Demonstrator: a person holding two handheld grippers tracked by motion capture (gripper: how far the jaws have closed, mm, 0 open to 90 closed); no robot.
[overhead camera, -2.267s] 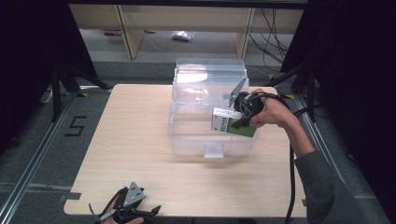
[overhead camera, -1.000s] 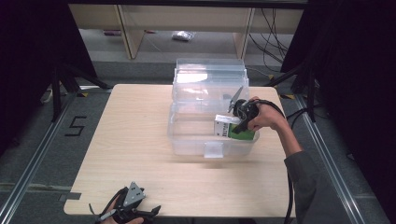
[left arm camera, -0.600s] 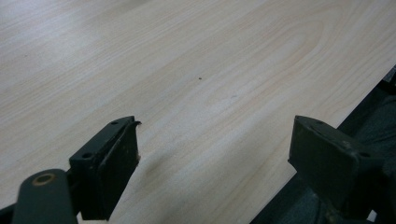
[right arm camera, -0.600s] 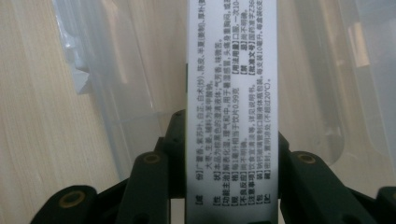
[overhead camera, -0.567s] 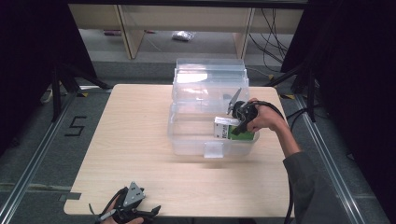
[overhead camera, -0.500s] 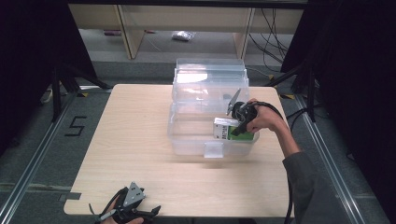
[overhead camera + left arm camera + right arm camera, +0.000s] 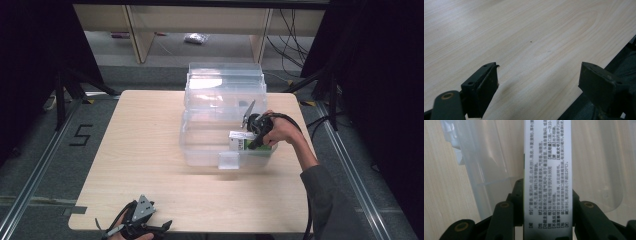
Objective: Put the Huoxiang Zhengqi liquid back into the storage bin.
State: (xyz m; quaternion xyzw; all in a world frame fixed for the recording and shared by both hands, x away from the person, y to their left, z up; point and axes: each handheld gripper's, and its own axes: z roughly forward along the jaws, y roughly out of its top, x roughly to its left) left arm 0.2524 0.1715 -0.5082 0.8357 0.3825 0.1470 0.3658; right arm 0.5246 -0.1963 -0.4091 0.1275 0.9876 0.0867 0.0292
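A clear plastic storage bin (image 7: 200, 142) stands open on the wooden table (image 7: 145, 145), its lid (image 7: 225, 82) tipped up behind it. My right gripper (image 7: 248, 142) is shut on a white and green medicine box (image 7: 241, 141), held low inside the bin's right end. In the right gripper view the box (image 7: 548, 170) shows a white side with black printed text, clamped between the black jaws over the bin's clear floor (image 7: 596, 165). My left gripper (image 7: 145, 229) rests at the table's near edge, open, with only bare tabletop (image 7: 529, 45) between its jaws.
A small clear latch tab (image 7: 229, 160) sticks out from the bin's front wall. A cable (image 7: 306, 200) trails from the right gripper along the person's sleeve. Wooden shelving (image 7: 135, 25) and a dark floor lie beyond the table's far edge.
My right gripper has lowered the medicine box from above the bin's right rim down into the bin. The left gripper has stayed put.
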